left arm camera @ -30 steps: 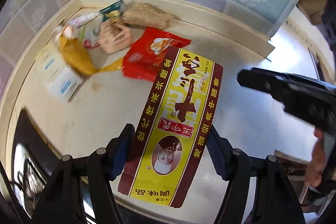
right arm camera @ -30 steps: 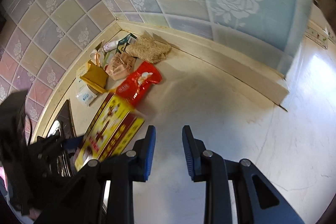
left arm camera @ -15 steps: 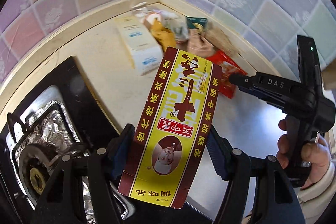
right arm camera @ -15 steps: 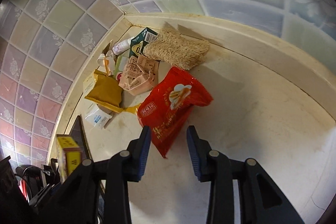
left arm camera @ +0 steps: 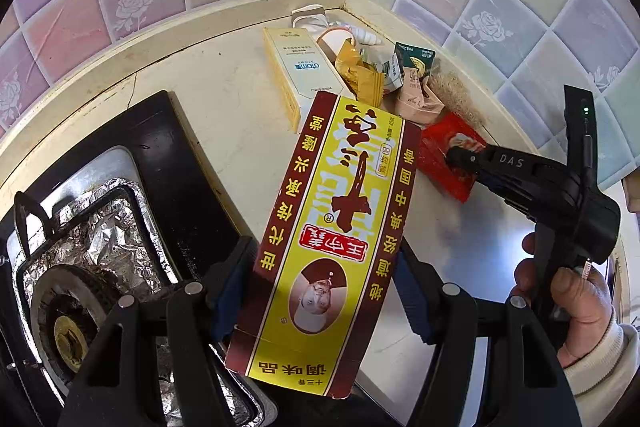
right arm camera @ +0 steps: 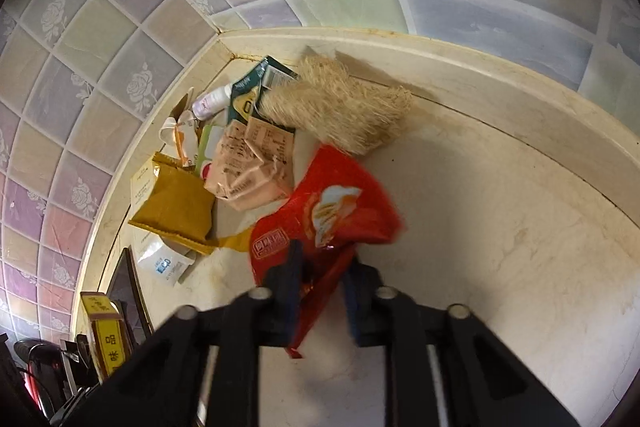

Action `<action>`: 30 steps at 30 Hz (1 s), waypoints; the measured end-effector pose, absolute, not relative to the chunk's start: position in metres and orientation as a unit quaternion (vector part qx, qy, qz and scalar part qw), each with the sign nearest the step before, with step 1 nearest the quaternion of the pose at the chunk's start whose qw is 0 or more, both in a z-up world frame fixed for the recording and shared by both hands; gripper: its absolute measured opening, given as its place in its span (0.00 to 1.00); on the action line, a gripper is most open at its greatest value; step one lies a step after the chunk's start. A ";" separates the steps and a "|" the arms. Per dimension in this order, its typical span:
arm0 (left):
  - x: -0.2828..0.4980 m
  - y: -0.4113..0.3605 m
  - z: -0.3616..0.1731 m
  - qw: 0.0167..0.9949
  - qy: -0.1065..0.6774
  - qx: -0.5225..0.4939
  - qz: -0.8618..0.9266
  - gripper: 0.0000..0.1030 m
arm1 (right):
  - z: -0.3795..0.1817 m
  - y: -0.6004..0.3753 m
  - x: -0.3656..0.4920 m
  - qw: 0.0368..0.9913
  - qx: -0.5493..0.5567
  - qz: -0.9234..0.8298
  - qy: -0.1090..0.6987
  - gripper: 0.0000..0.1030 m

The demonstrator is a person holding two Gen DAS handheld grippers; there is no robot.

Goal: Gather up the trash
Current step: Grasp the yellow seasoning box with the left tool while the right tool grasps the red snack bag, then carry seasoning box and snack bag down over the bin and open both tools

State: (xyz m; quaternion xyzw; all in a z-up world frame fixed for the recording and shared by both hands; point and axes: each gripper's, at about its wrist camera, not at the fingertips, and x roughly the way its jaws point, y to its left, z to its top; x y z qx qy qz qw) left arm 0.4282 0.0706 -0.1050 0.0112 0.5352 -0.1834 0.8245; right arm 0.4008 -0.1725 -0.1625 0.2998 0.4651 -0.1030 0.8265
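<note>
My left gripper [left arm camera: 324, 271] is shut on a flat yellow and maroon seasoning box [left arm camera: 332, 239], held above the counter near the stove. The box also shows in the right wrist view [right arm camera: 105, 331] at lower left. My right gripper [right arm camera: 322, 267] has its fingers around the lower end of a red snack bag [right arm camera: 320, 211] on the counter; the view is blurred and the jaws look still apart. The right gripper also shows in the left wrist view [left arm camera: 456, 157], with its tip on the red bag [left arm camera: 444, 151].
A trash pile fills the tiled corner: a mustard pouch [right arm camera: 176, 207], a pink packet [right arm camera: 252, 163], a fibrous loofah [right arm camera: 340, 107], a green carton [right arm camera: 248, 87], a white box [left arm camera: 300, 75]. A foil-lined gas stove [left arm camera: 92, 247] is at left.
My right gripper has moved forward onto the red snack bag, and its fingers now straddle the bag's end. My left gripper has swung left and pulled back with the box.
</note>
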 end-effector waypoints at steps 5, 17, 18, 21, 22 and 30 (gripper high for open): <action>0.425 0.071 -0.100 0.827 0.530 0.012 -0.184 0.63 | -0.159 -0.167 0.389 0.836 0.286 -0.097 0.459 0.06; 0.372 0.063 -0.079 0.842 0.510 0.015 -0.175 0.63 | -0.119 -0.155 0.311 0.855 0.268 -0.046 0.441 0.06; 0.361 0.062 -0.077 0.844 0.508 0.013 -0.171 0.63 | -0.115 -0.154 0.302 0.858 0.263 -0.039 0.440 0.06; 0.331 0.059 -0.072 0.848 0.504 0.001 -0.161 0.63 | -0.106 -0.153 0.271 0.862 0.252 -0.012 0.440 0.06; 0.318 0.057 -0.071 0.850 0.503 -0.004 -0.158 0.63 | -0.104 -0.153 0.262 0.862 0.250 -0.004 0.441 0.06; 0.204 0.033 -0.070 0.860 0.494 -0.031 -0.125 0.63 | -0.096 -0.160 0.164 0.863 0.222 0.060 0.450 0.06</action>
